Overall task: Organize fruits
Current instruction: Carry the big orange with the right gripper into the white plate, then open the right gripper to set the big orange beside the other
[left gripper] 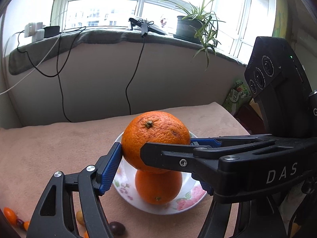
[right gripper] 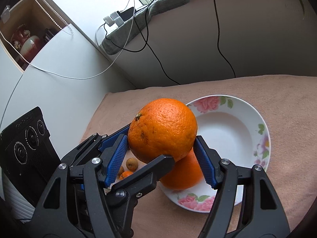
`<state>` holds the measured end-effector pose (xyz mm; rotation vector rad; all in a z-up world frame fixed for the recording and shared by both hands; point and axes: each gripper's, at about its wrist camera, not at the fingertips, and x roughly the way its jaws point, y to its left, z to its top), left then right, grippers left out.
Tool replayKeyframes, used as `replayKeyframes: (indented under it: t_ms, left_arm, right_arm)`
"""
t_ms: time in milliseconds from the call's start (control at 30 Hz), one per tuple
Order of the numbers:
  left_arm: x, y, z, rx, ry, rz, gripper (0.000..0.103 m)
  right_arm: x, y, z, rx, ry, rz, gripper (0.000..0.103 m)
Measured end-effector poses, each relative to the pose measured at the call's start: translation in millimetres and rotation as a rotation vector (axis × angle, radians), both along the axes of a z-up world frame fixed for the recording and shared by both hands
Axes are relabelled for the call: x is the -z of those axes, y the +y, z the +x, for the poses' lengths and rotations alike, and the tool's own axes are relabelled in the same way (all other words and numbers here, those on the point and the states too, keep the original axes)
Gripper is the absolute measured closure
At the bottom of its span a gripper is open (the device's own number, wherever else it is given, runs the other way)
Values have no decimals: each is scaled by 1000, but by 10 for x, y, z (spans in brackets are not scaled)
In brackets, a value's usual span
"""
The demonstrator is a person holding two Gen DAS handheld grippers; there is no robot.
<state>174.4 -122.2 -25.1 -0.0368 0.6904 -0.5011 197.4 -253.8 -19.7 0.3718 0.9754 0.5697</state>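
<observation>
A large orange (left gripper: 155,132) (right gripper: 164,123) hangs in the air just above a white flowered plate (left gripper: 126,180) (right gripper: 227,130). Both grippers clamp it crosswise. My left gripper (left gripper: 154,148) presses its blue pads (left gripper: 112,166) on the orange's sides; its right pad is mostly hidden behind the other tool. My right gripper (right gripper: 161,140) squeezes the same fruit between its pads (right gripper: 204,162), reaching in from the right in the left wrist view. A second orange (left gripper: 158,188) (right gripper: 182,174) rests on the plate, directly under the held one.
Small fruits lie on the pink cloth (right gripper: 287,119) left of the plate: a kumquat (left gripper: 10,215), a dark grape (left gripper: 116,228), a brown longan (right gripper: 131,163). A wall with hanging black cables (left gripper: 130,83) stands behind the table. A potted plant (left gripper: 190,25) sits on the sill.
</observation>
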Motion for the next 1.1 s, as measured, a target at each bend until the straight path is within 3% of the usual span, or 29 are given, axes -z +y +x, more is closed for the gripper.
replayKeyframes:
  t_ms: [400,833,1100]
  left_arm:
    - [81,-419,120,76,36,23,33]
    - [152,-579,168,112,77,29,34]
    - [86,-597,105,130,50,29,34]
  right_arm:
    - [104,-468,46,76,42,5,32]
    - [234,-682,149,134,116,49,32]
    - [59,-791,116,165,55,77,32]
